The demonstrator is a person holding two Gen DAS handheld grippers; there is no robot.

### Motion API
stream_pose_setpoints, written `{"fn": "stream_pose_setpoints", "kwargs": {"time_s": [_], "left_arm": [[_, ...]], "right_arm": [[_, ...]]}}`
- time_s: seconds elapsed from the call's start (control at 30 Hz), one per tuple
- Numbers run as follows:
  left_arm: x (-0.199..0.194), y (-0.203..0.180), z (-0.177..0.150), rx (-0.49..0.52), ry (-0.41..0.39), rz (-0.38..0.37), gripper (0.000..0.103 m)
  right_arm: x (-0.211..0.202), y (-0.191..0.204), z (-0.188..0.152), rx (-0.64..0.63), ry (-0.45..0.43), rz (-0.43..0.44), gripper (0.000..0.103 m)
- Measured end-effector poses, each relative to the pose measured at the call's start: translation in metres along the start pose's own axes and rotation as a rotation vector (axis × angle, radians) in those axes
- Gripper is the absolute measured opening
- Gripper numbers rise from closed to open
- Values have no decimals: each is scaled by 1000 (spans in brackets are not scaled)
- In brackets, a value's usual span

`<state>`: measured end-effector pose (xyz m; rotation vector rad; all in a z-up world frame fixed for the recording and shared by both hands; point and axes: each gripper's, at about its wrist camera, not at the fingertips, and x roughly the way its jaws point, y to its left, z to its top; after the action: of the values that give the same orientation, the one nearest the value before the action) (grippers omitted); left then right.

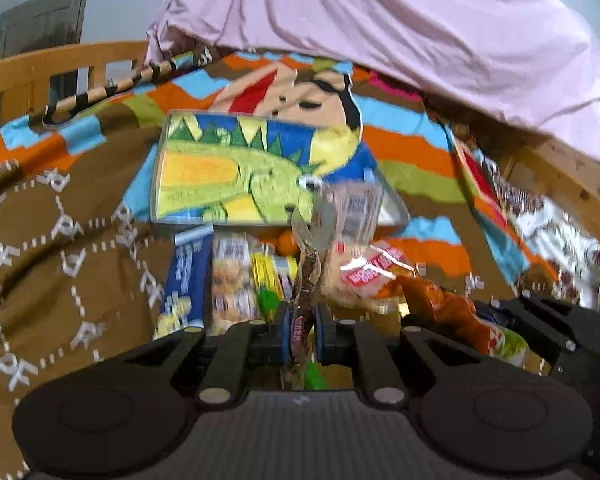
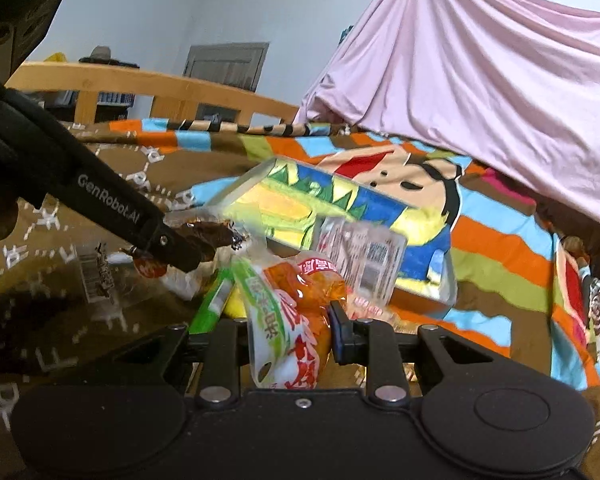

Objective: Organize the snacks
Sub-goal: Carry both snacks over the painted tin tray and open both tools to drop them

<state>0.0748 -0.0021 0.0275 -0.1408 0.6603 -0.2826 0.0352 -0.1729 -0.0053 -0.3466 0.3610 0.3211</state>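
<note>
Both tools are loaded above the bed [image 1: 60,200]: the left tool [image 1: 303,320] is clamped on the thin edge of a brown snack wrapper [image 1: 306,264], and the right tool [image 2: 292,336] grips an orange snack pouch [image 2: 300,320]. The clear plastic box [image 1: 204,168] lies just beyond. The wrapper's slim hold could slip, and the packets below may snag or get dragged along.

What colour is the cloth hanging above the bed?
Pale pink cloth, clearest in the right wrist view.
</note>
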Motion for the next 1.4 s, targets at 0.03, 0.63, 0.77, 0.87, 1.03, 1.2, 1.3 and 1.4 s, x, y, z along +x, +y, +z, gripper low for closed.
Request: {"fn": "stream_pose_setpoints", "kwargs": {"time_s": [0.03,0.63,0.77,0.87,1.03,1.2,1.3,1.4], "left_arm": [[1,1,5,-3,-10,2,13],[95,75,109,-6,-130,111,13],[128,95,116,-17,-113,118,13],[150,102,116,-20,-96,121,13],[175,111,113,-43,-58,127,13],[182,118,105,-74,-29,125,13],[184,122,103,-81,-20,126,13],[186,128,103,-107,-5,129,15]], "right_arm": [[2,-2,5,3,-5,2,28],[170,-29,109,73,-71,-7,28],[213,-28,117,31,-45,-30,28],[239,-27,118,1,-10,-49,28],[271,-20,113,-52,46,-64,28],[287,-13,106,-60,103,-48,28],[293,-9,106,-62,118,-35,28],[295,-4,108,-84,114,-31,36]]}}
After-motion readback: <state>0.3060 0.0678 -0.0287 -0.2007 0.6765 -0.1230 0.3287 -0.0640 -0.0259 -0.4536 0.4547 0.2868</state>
